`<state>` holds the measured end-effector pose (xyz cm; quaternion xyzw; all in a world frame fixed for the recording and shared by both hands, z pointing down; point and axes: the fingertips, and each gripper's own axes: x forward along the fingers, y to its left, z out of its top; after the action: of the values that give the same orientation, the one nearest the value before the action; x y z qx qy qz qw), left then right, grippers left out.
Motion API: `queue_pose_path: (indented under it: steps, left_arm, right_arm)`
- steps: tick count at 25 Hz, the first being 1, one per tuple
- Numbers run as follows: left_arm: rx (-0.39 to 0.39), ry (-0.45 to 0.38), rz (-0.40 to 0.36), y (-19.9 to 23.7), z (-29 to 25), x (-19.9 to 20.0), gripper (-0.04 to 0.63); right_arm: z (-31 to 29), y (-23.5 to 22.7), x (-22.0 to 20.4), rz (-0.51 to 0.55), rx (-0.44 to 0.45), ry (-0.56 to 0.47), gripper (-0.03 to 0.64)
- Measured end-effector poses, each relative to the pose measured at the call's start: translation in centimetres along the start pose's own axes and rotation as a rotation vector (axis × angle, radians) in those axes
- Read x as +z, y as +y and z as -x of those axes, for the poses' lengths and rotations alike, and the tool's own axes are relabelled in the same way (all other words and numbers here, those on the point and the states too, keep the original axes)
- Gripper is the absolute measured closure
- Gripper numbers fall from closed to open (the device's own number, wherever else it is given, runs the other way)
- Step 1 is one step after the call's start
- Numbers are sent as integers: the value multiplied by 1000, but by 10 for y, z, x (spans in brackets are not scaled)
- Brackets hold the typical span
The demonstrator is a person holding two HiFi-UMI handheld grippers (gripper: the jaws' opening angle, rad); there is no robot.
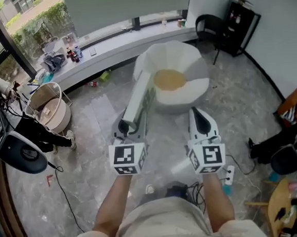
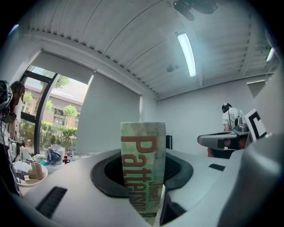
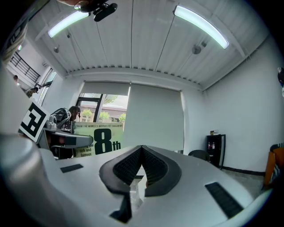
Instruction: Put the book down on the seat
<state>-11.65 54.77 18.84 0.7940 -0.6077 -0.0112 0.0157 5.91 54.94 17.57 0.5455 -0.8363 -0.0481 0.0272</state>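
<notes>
A thick book with a pale green cover and brown lettering stands on edge between the jaws of my left gripper, which is shut on it. In the left gripper view the book's spine fills the gap between the pads. The book points at a round white seat with a yellow cushion, a short way ahead on the floor. My right gripper is held level beside the left one; its jaws are shut and hold nothing. The right gripper view shows the book's cover at the left.
A black chair and a black cabinet stand behind the seat. A long white sill carries bottles. A round bin sits at the left. Cables and a power strip lie near my feet. Bags and clutter are at the right.
</notes>
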Motion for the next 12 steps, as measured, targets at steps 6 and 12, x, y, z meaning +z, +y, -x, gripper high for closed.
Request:
queue_pose_path:
  steps: [6, 12]
  left_arm:
    - [0, 21, -12, 3, -43, -3, 431]
    - [34, 22, -14, -3, -112, -7, 431]
  right_arm:
    - [-36, -32, -11, -25, -18, 9, 618]
    - [-89, -81, -20, -39, 5, -7, 618]
